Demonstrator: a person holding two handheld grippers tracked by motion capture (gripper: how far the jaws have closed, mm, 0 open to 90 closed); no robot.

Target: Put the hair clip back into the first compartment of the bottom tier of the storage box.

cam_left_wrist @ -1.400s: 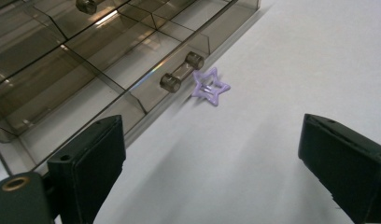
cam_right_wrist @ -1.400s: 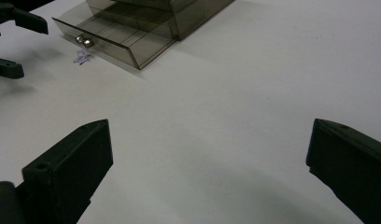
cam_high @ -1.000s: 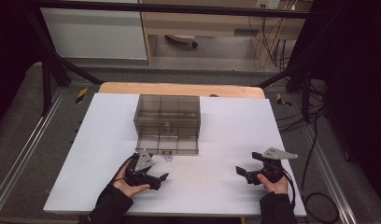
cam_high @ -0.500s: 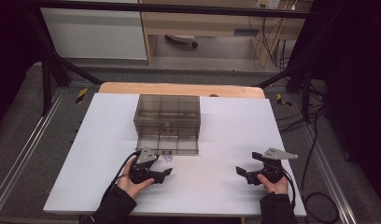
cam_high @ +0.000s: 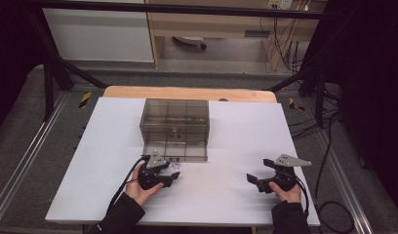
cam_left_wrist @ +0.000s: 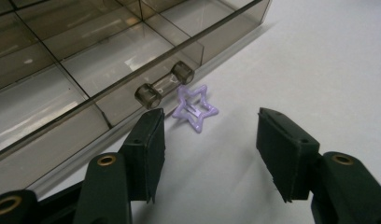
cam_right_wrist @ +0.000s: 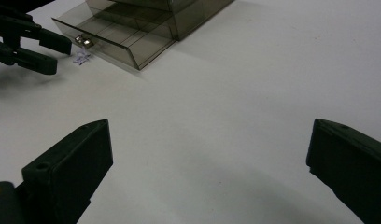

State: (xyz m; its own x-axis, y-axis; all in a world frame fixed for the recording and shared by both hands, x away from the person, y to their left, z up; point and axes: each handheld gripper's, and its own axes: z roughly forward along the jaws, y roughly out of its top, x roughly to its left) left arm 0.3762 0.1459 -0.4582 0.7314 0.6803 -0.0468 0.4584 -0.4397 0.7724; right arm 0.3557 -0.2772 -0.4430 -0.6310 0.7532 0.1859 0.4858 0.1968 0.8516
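Observation:
A small purple star-shaped clip (cam_left_wrist: 195,108) lies on the white table (cam_high: 226,141), right against the front of the smoky clear drawer (cam_left_wrist: 76,70) that is pulled out of the organiser box (cam_high: 175,122). The clip (cam_high: 175,166) sits below the drawer's handle (cam_left_wrist: 164,85). My left gripper (cam_left_wrist: 210,116) points at the clip, which lies just ahead of the tips and is untouched. Its jaws have just been closing and stand half apart. In the high view my left gripper (cam_high: 173,175) rests low on the table. My right gripper (cam_high: 253,179) stands wide open with nothing between its jaws (cam_right_wrist: 209,140).
The organiser box stands mid-table with its bottom drawer (cam_high: 175,151) drawn towards me, its compartments bare. A wooden strip (cam_high: 187,92) edges the table's far side. Cables (cam_high: 328,146) hang off the right edge.
My left gripper has edged forward towards the star clip and the drawer front, and its jaws have narrowed. The right gripper has not moved.

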